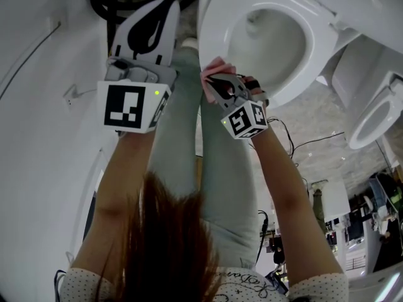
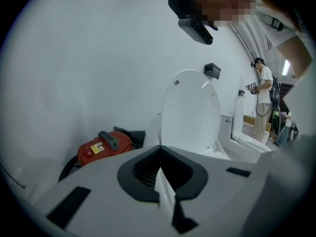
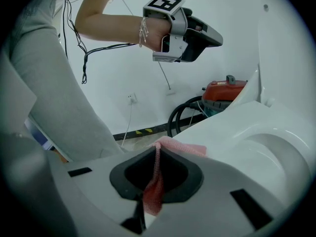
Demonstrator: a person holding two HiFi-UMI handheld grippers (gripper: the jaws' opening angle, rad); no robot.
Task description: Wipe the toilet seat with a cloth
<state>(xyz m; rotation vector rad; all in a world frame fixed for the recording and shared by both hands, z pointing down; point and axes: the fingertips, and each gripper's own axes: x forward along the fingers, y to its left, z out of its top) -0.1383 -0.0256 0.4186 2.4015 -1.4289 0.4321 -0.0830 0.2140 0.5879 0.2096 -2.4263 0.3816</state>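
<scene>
Head view: your right gripper (image 1: 217, 80) pinches the pink cloth (image 1: 213, 68) at the toilet seat's (image 1: 216, 19) 8 o'clock edge. The left gripper (image 1: 162, 5) is idle at 9 o'clock.

Left gripper view: fingers pressed together, empty, facing the raised lid (image 2: 190, 115).

Right gripper view: soft, nubbly cloth folded between the fingers, beside the smooth, glossy seat. Advice: lay the cloth flat, press evenly, follow the oval rim.

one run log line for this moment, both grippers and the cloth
left gripper: shut, empty, held in the air | right gripper: shut on cloth | cloth: pink, at toilet seat edge | lid: up
</scene>
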